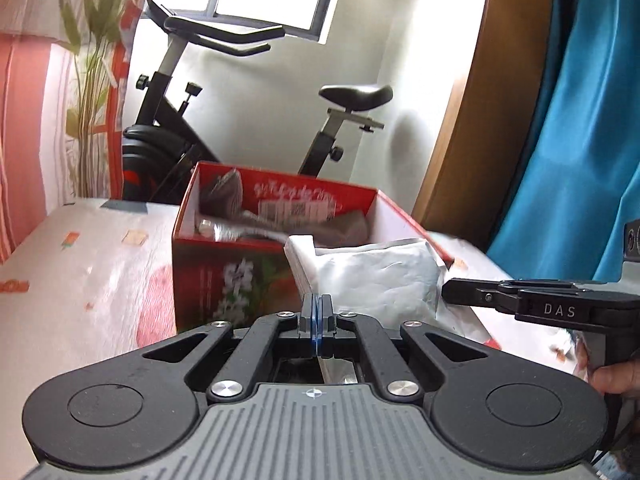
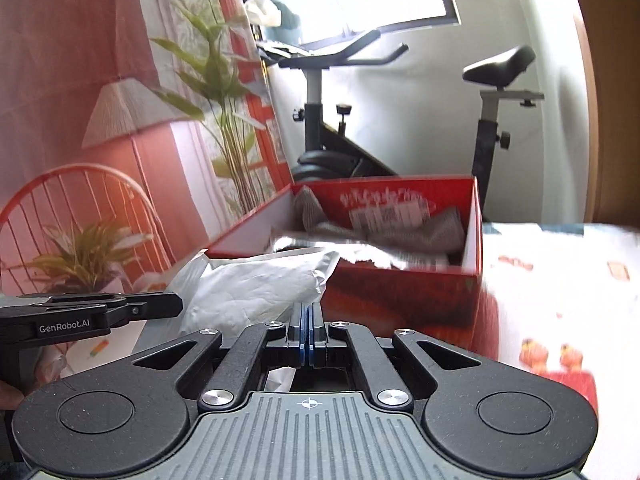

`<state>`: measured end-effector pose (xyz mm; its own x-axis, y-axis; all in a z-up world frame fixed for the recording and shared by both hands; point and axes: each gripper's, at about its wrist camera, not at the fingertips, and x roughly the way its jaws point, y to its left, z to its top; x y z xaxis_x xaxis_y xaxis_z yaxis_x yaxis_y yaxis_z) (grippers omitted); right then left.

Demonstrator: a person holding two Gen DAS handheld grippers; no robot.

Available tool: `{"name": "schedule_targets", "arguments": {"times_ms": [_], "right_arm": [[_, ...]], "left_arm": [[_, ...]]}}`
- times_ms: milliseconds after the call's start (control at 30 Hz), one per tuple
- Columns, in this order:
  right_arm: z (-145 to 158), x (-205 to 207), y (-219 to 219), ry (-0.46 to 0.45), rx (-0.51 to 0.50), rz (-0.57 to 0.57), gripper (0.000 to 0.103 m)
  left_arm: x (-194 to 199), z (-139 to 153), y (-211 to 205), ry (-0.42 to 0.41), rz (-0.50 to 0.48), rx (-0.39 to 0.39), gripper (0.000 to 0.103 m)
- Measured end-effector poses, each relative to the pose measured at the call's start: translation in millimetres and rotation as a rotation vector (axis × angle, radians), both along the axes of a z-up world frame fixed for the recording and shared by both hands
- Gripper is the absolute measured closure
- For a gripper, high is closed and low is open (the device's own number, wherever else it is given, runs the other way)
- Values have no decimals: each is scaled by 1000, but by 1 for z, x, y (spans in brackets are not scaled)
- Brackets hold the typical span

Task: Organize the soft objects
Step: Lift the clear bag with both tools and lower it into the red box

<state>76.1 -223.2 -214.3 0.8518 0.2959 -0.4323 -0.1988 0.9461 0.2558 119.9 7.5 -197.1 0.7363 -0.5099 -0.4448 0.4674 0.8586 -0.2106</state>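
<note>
In the left wrist view the left claw [image 1: 317,312] sits at lower centre with its blue pads pressed together on the near edge of a white soft packet [image 1: 376,276], which spreads up and to the right from the fingertips, just in front of the claw. The right claw [image 1: 450,294] comes in from the right edge of the frame, its black tips against the packet's right side; whether they pinch it cannot be made out from here. Behind the packet, in mid-frame, stands a red box [image 1: 224,276] on a patterned bed cover [image 1: 80,280], with grey cloth [image 1: 224,194] lying inside it. An exercise bike [image 1: 248,92] stands further back under the window. In the right wrist view the right claw [image 2: 307,322] is at lower centre, pads closed on the packet's [image 2: 256,284] edge, and the packet bulges up and to the left of the fingertips, its far end overlapping the near rim of the red box [image 2: 400,296]. The left claw [image 2: 176,306] reaches in from the left edge, its tips at the packet's left side. Grey cloth [image 2: 432,228] fills the box's far part.
</note>
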Motion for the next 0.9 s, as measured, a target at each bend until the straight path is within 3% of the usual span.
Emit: {"name": "schedule_targets", "arguments": {"times_ms": [133, 367, 467, 633, 900], "right_arm": [[17, 29, -15, 8, 66, -18, 101], [27, 92, -28, 32, 16, -78, 101], [22, 118, -33, 50, -34, -103, 101], [-1, 146, -38, 99, -104, -129, 101], [-31, 154, -47, 174, -140, -129, 99]], "left_arm": [[31, 22, -3, -5, -24, -15, 101], [98, 31, -29, 34, -38, 2, 101], [131, 23, -43, 98, -29, 3, 101], [169, 2, -73, 186, -11, 99, 101], [178, -21, -92, 236, -72, 191, 101]]}}
